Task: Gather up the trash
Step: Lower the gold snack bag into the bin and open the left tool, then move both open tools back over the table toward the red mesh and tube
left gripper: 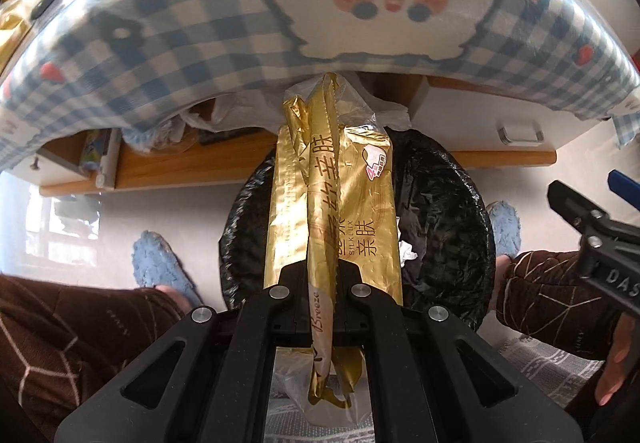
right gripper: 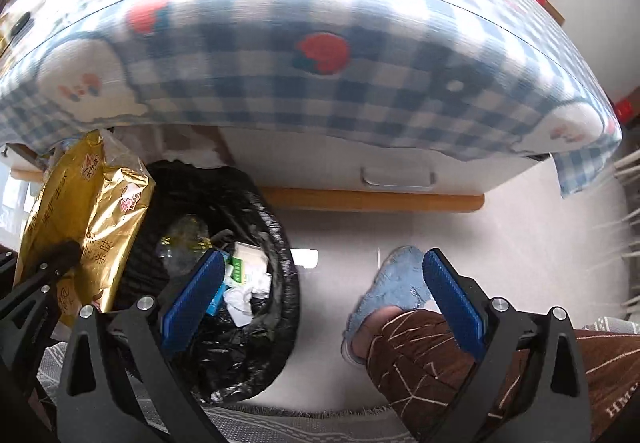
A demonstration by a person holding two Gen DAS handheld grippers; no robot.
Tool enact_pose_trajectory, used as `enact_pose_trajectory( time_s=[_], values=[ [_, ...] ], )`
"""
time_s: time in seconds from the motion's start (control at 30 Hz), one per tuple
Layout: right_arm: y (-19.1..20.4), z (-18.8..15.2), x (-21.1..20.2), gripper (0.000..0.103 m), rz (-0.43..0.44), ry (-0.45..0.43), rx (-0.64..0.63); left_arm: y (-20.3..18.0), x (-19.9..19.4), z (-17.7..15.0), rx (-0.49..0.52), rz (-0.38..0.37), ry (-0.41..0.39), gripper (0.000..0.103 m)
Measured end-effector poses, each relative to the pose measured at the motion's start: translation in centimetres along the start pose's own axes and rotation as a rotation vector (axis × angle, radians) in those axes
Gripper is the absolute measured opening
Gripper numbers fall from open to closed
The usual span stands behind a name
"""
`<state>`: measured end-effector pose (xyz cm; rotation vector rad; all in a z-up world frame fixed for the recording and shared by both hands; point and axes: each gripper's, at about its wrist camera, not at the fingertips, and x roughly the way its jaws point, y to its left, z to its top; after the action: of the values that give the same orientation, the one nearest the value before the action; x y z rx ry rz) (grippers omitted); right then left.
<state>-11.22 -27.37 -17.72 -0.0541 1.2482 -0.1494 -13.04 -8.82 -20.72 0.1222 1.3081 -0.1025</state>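
Our left gripper (left gripper: 322, 285) pinches the gold wrapper (left gripper: 340, 203) above the bin (right gripper: 224, 283) (black-lined, holding scraps). Our right gripper (right gripper: 320, 291) hangs spread, empty.

Wrapper (left gripper: 332, 211): clamped in the left claw (left gripper: 320, 307), hanging above the bin (left gripper: 444, 203). Bin: on the floor (right gripper: 400, 227), near side of the tabletop (right gripper: 320, 63), partly under its edge; paper scraps (right gripper: 248, 283) lie inside. Right claw (right gripper: 324, 283): spread wide with nothing between, right of the wrapper, its left finger over the bin. Slippered feet (right gripper: 392, 283): on the floor, one either side of the bin. Drawer handle (right gripper: 398, 179): beneath the tabletop, beyond the bin to the right.
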Motion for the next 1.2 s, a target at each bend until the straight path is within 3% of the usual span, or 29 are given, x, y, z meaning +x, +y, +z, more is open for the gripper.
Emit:
enact_pose_trajectory(
  time_s=[0.23, 0.53, 0.67, 0.73, 0.8, 1.1, 1.2],
  values=[
    [-0.7, 0.2, 1.3, 0.095, -0.069, 0.021, -0.015, -1.4, 2.2, 0.4, 0.018, -0.021, 0.029, 0.001],
    [-1.5, 0.5, 2.3, 0.095, -0.093, 0.041, -0.021, -2.8, 3.7, 0.4, 0.032, -0.03, 0.052, 0.001],
    [-1.1, 0.6, 2.2, 0.095, -0.092, 0.035, -0.033, -2.7, 3.6, 0.6, 0.029, -0.033, 0.042, 0.006],
    [-1.0, 0.5, 2.0, 0.095, -0.088, 0.026, -0.036, -2.6, 3.3, 0.6, 0.027, -0.03, 0.033, 0.013],
    [-1.0, 0.6, 1.9, 0.095, -0.084, 0.018, -0.034, -2.4, 3.0, 0.7, 0.024, -0.013, 0.019, 0.039],
    [-0.8, 1.1, -0.5, 0.095, -0.012, -0.05, -0.006, -0.2, -1.1, 1.3, -0.02, -0.007, -0.082, 0.075],
    [-0.8, 1.4, -2.0, 0.095, 0.022, -0.089, 0.019, 0.5, -2.9, 1.4, -0.034, -0.019, -0.108, 0.082]
  ],
)
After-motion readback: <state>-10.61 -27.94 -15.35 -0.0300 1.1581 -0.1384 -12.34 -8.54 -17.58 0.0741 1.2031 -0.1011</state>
